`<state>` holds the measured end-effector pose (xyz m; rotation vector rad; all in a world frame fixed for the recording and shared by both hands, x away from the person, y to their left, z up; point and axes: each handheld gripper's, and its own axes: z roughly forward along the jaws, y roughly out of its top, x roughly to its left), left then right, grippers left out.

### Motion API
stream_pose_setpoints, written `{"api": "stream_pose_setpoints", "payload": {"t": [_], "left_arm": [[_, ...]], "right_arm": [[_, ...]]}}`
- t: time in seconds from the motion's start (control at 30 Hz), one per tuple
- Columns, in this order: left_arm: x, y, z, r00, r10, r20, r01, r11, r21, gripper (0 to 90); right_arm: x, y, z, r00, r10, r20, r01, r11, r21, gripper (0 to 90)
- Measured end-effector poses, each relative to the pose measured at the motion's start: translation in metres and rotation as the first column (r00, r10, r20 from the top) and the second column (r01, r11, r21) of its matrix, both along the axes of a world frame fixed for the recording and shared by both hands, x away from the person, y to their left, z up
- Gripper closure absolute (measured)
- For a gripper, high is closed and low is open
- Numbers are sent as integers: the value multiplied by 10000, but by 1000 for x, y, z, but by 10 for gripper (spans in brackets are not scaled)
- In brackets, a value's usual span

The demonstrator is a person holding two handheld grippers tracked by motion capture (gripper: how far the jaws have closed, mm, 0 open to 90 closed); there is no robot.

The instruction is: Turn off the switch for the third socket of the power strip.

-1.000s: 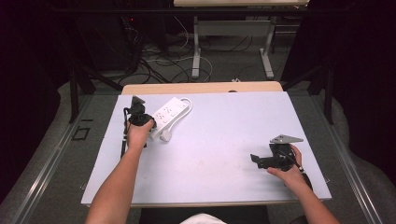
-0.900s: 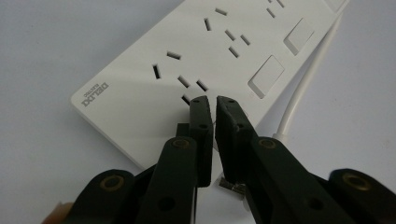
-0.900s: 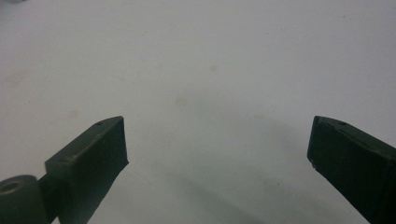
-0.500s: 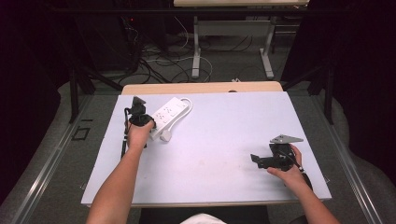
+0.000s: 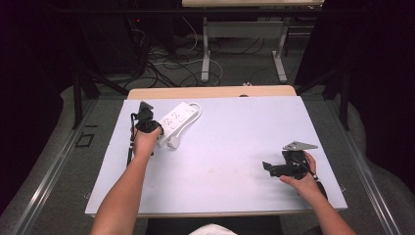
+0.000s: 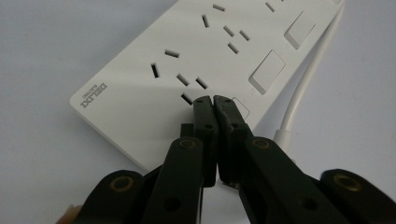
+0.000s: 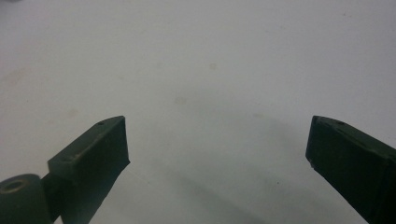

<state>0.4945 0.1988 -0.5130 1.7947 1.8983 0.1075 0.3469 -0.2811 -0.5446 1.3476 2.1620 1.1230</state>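
Note:
A white power strip (image 5: 177, 117) lies on the table's far left, its sockets and square switches facing up (image 6: 140, 79). Its white cable (image 6: 299, 88) runs along one side. My left gripper (image 5: 154, 128) points down at the strip, and in the left gripper view its shut jaws (image 6: 214, 100) sit with nothing between them, tips right at the strip's top beside a switch. Whether they touch it I cannot tell. My right gripper (image 5: 268, 167) is held low at the table's near right, open (image 7: 217, 140) over bare tabletop.
The pale table (image 5: 235, 137) has a wooden strip (image 5: 210, 92) along its far edge. Behind it lie floor cables (image 5: 171, 63) and the metal legs of another desk (image 5: 205, 49). A white plug (image 5: 173, 143) rests beside the strip.

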Motion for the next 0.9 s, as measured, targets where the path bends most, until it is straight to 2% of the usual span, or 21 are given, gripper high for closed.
{"api": "stream_pose_setpoints", "payload": {"t": [0.2,0.27,0.37,0.43,0.7,0.9], "left_arm": [[0,-1,-1,10000,26,56,-26,10000,69,888],[0,0,-1,10000,-74,-63,76,9996,271,900],[-1,1,-3,10000,7,0,-7,10000,46,900],[-1,0,-2,10000,9,47,-10,9998,185,900],[-2,0,-3,9999,108,55,-108,9999,18,900],[-2,0,-3,9998,181,129,-182,9998,47,899]], "right_arm": [[0,1,0,10000,13,-44,-13,10000,38,52],[0,0,0,10000,58,37,-58,10000,5,52],[0,0,0,10000,15,-36,-15,10000,61,52],[0,0,0,10000,33,-29,-33,10000,66,52],[0,0,0,10000,27,18,-27,10000,48,52],[1,0,0,10000,16,-45,-15,9999,126,53]]}}
